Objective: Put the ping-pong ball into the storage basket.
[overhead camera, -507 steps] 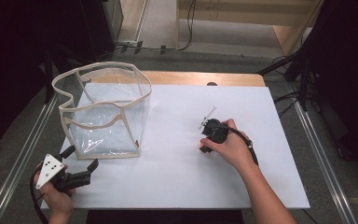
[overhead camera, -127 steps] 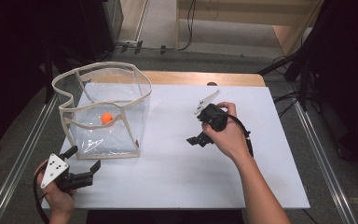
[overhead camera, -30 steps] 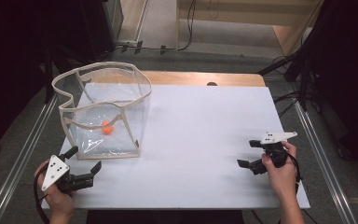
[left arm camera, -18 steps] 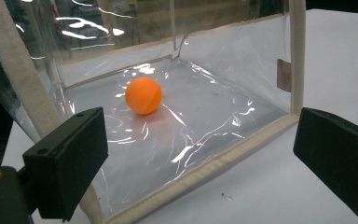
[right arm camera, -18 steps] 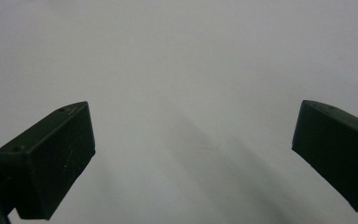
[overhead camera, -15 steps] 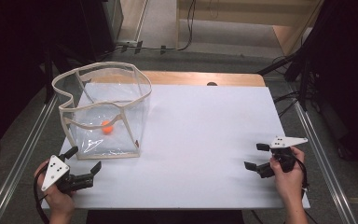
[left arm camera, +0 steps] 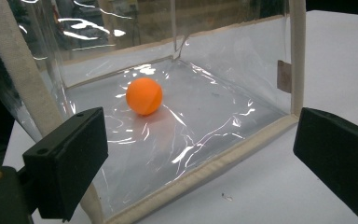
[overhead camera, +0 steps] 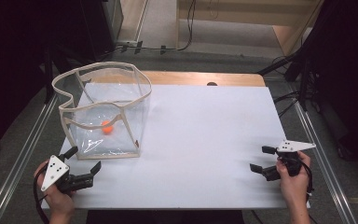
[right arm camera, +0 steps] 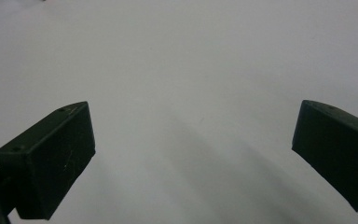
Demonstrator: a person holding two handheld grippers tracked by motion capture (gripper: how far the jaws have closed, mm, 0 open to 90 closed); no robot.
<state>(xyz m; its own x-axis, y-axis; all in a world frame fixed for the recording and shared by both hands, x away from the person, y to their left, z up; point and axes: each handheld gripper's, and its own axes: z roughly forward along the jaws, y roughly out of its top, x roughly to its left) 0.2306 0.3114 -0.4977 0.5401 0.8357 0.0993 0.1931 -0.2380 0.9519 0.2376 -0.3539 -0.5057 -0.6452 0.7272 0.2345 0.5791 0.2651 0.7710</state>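
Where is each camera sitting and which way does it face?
High view: above the table, facing forward and down; both hands, left gripper, right gripper.
Left gripper view: between open jaws, toward the clear bag and orange ball.
Right gripper view: open jaws over bare table.
Shared: high and left views show the ball.

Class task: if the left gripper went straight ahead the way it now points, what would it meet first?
Probably the clear plastic bag with beige fabric edging: the left gripper, jaws open, faces its near wall, with the orange ball inside behind it.
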